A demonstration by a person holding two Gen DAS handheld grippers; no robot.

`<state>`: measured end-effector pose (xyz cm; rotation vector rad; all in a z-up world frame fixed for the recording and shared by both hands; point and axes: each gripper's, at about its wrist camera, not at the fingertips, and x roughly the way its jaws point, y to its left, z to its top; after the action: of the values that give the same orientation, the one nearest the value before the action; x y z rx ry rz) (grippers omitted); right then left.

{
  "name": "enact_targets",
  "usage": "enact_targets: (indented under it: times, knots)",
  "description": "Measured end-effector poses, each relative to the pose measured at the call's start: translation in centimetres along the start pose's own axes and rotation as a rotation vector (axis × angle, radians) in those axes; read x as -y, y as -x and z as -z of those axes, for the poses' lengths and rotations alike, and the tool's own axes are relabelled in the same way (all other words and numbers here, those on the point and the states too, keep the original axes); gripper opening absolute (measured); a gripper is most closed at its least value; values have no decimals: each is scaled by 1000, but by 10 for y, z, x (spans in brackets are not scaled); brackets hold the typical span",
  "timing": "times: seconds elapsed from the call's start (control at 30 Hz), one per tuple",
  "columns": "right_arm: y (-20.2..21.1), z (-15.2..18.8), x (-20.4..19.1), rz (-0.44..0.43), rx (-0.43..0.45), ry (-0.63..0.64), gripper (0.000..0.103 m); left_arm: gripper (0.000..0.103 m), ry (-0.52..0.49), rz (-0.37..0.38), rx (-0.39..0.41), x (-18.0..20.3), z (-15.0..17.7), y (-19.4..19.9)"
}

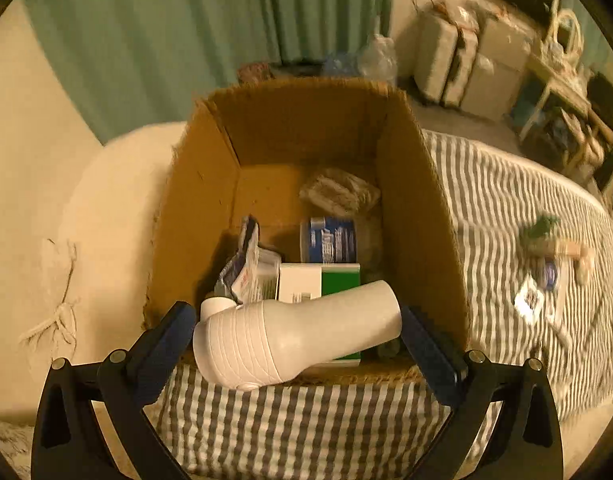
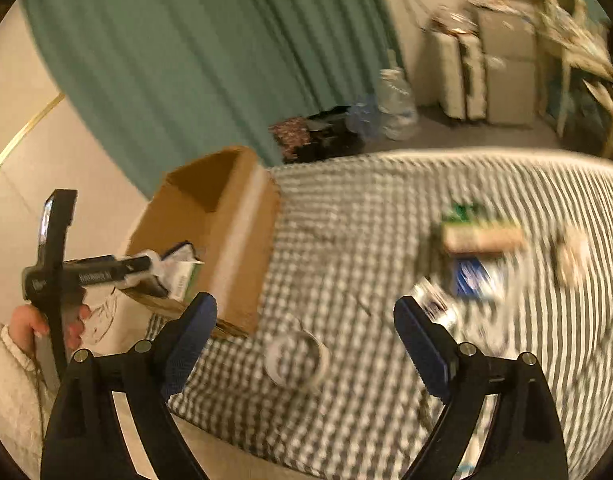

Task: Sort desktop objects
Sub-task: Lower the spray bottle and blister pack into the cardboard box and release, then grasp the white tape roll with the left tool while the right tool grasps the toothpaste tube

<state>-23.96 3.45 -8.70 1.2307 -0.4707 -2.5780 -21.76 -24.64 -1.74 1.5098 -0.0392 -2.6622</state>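
My left gripper (image 1: 298, 332) is shut on a white plastic bottle (image 1: 294, 334), held sideways over the near rim of an open cardboard box (image 1: 194, 208). The box holds a green and white carton (image 1: 318, 280), a blue-labelled tub (image 1: 332, 240), a wrapped packet (image 1: 338, 192) and a blue and white pouch (image 1: 246, 268). My right gripper (image 2: 306, 324) is open and empty above a roll of clear tape (image 2: 296, 360) on the striped cloth. The box (image 2: 230, 232) and the left gripper's body (image 2: 58, 276) show at the left of the right wrist view.
Loose items lie on the striped cloth (image 2: 386, 240) to the right: a green and tan box (image 2: 478, 232), a blue packet (image 2: 474, 276), a small pale object (image 2: 572, 256). A green curtain (image 1: 166, 40), suitcases (image 1: 446, 60) and shelves stand behind.
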Motion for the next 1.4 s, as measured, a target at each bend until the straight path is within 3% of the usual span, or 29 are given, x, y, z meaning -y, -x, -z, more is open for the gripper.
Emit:
enact_targets:
  times: [0.03,0.1,0.2,0.3,0.47,0.53,0.67,0.8,0.93,1.03,1.1,1.2,1.27,1.4]
  knots:
    - [1,5,7,-14,-12,-12,93,103,8,-8,13,1,1,0]
    - [-13,13,8,-92,-52,-21,93,103,6,-19,-70,7,0,-10]
    - [-33,19,-17,-174,-47,32,93,103,100,115,-14,5,1,3]
    - [-59,18,-63,-262,-43,103,93,103,156,151,-11,2,-4,7]
    - [-102,-16,-113,-406,-28,-9,93,103,180,185,21,-10,-15,15]
    - [-113,-27,-133,-461,-21,1,93,103,198,209,23,-19,-18,14]
    - [-126,-37,-167,-403,-10,91,93,103,215,279,21,-32,-21,11]
    - [-145,-42,-180,-239,-43,117,93,103,273,350,27,-47,-23,13]
    - [-120,-35,-164,-228,4,133,93,103,244,252,79,-52,-17,28]
    - [-81,-22,-131,-183,44,168,93,103,173,152,140,-39,6,40]
    - [-49,-9,-95,-106,73,193,93,103,127,160,171,-22,27,48]
    - [-8,13,-37,34,80,192,94,103,93,230,188,14,65,54]
    - [7,27,0,147,48,192,94,103,95,229,200,42,87,54]
    - [35,47,75,231,57,63,94,103,82,192,158,107,123,27]
